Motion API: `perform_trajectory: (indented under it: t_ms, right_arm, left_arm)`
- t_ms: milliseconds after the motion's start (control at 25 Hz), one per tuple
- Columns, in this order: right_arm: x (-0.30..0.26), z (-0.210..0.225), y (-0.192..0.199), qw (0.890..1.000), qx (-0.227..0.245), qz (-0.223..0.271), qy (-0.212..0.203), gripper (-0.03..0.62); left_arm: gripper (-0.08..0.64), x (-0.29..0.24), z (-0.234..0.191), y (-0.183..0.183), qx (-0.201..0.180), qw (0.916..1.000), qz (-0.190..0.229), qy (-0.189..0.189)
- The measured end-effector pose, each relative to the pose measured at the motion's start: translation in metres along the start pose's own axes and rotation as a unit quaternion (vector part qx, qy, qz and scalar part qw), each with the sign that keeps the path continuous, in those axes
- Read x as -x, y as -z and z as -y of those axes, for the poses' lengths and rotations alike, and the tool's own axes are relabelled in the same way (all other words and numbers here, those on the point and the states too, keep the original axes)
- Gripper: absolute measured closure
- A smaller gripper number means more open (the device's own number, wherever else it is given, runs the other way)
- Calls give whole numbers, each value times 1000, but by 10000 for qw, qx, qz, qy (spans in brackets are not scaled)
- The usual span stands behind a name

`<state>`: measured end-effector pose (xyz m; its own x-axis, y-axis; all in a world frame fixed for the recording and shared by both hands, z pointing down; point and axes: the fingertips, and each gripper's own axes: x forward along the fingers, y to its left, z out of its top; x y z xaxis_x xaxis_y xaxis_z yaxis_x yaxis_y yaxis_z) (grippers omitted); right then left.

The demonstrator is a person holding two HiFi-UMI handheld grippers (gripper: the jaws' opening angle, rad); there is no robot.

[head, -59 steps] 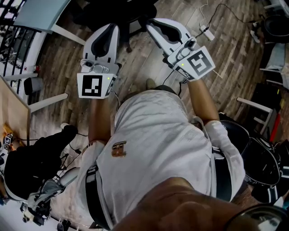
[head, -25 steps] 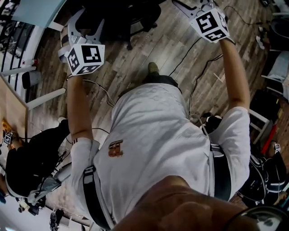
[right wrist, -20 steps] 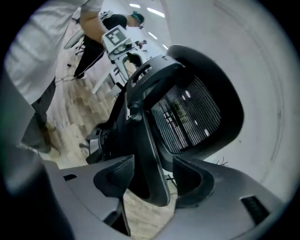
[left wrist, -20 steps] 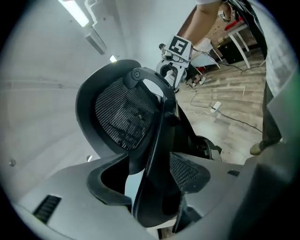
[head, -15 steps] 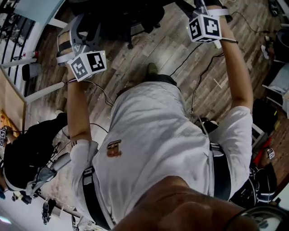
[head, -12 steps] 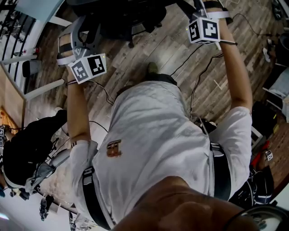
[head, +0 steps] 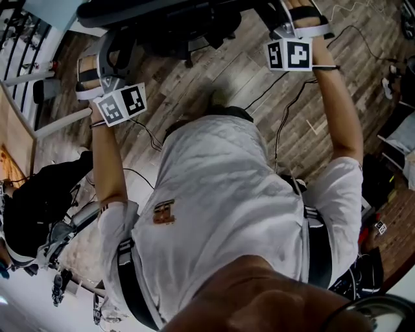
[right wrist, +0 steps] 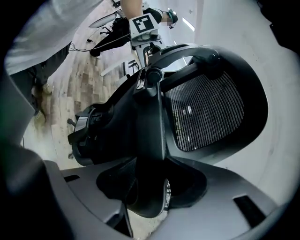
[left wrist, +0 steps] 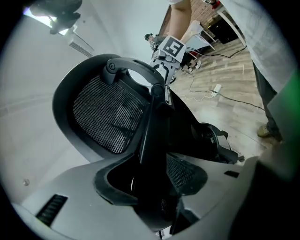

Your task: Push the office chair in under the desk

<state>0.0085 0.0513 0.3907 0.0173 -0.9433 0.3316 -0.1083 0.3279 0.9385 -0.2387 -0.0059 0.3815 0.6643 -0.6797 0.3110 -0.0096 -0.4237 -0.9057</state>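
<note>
Subject: office chair (head: 191,26). It is black with a mesh back (left wrist: 110,119) and stands on the plank floor (head: 227,74) at the top of the head view, straight ahead of the person. A corner of the pale blue worktop (head: 45,13) shows at upper left, just beside the chair, with white legs (head: 61,120) below it. The head view does not show whether the seat is under the worktop.

Left gripper (left wrist: 150,178): in the left gripper view one side rim of the chair's back runs up between the jaws. They have just been closing and now pinch that rim, one jaw on each face. The mesh lies left of the rim in that view. An armrest (left wrist: 218,140) lies to the right.

Right gripper (right wrist: 150,180): it mirrors the left. The opposite side rim of the back stands between its jaws, which have just been closing and clamp it. Here the mesh lies to the right.

The other gripper's marker cube (left wrist: 172,47) shows in each gripper view, at the far side of the back's top edge. The two grippers are well apart, one on each side of the back.

Surroundings: both of the person's arms are stretched forward, and a white shirt (head: 220,214) fills the middle of the head view. Black cables (head: 285,117) trail over the floor. A white power strip (left wrist: 216,89) lies on the planks. Dark gear (head: 32,207) is heaped at lower left.
</note>
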Motion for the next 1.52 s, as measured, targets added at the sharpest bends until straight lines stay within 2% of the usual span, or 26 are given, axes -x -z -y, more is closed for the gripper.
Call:
perform_trajectory:
  t_ms: [160, 360, 760, 1160, 1520]
  right_arm:
    - [-10, 4, 17, 10000, -7, 71, 8, 393]
    - [-29, 10, 32, 9999, 3, 129, 9, 393]
    - [-105, 39, 40, 10000, -72, 47, 29, 393]
    - [-186, 69, 41, 9999, -51, 101, 39, 393]
    - [-264, 97, 66, 9998, 55, 200, -79, 393]
  left_arm:
    - [345, -12, 1, -10, 40, 10000, 54, -40]
    - [347, -32, -3, -12, 59, 9999, -109, -60]
    - [346, -93, -36, 26, 198, 9989, -413, -79]
    - [344, -149, -72, 67, 297, 9986, -398, -171]
    - [344, -218, -99, 93, 478, 9973, -548, -139]
